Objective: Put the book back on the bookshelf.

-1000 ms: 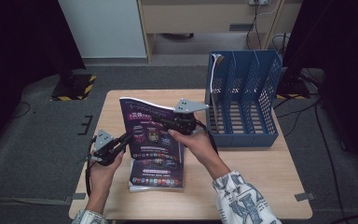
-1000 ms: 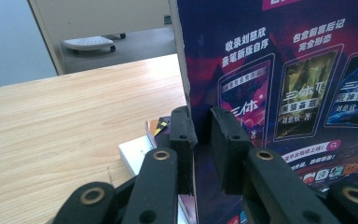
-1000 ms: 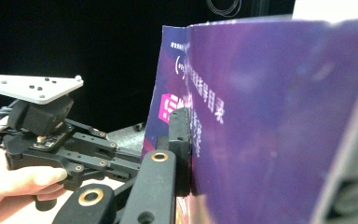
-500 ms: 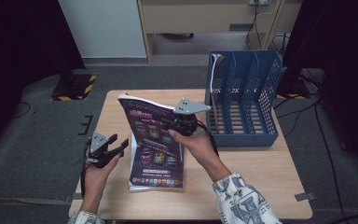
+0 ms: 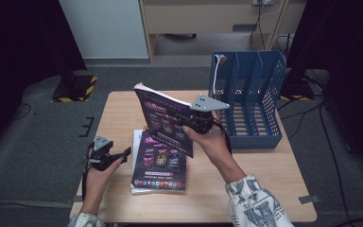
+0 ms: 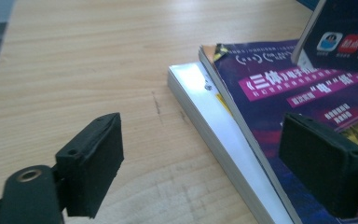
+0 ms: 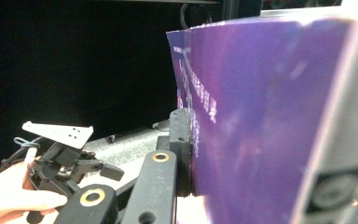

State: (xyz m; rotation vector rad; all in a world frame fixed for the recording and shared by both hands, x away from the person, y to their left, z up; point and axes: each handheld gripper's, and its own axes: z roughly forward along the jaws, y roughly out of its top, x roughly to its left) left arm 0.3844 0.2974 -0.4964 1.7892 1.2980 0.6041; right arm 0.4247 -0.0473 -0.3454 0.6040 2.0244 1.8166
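A: Item one, right gripper [image 5: 182, 120]. Condition?

B: Jaws clamped on a purple-covered book [image 5: 163, 119], held up off the table and tilted, spine edge toward eleven o'clock in the high view. In the right gripper view the cover [image 7: 261, 121] stands at three o'clock of the black jaw that presses on it. Grey three-cornered plate on top of the gripper.

A: Item two, left gripper [image 5: 123, 155]?

B: Jaws apart, having just been opening, with nothing between the pads. In the left gripper view one pad [image 6: 91, 163] hangs over bare wood, the other [image 6: 324, 170] over the stack's top cover. The left hand [image 5: 97, 177] holds it at about eight o'clock of the stack.

A: Item three, the stack?

B: A second purple book [image 5: 160, 161] lying flat on a white book [image 6: 209, 121], whose pale edge shows along nine o'clock. The lifted book hangs above its twelve o'clock end.

A: Surroundings?

B: Wooden table [image 5: 118, 109]. Blue mesh file rack [image 5: 253, 99] with upright dividers at three o'clock of the lifted book, standing near it.
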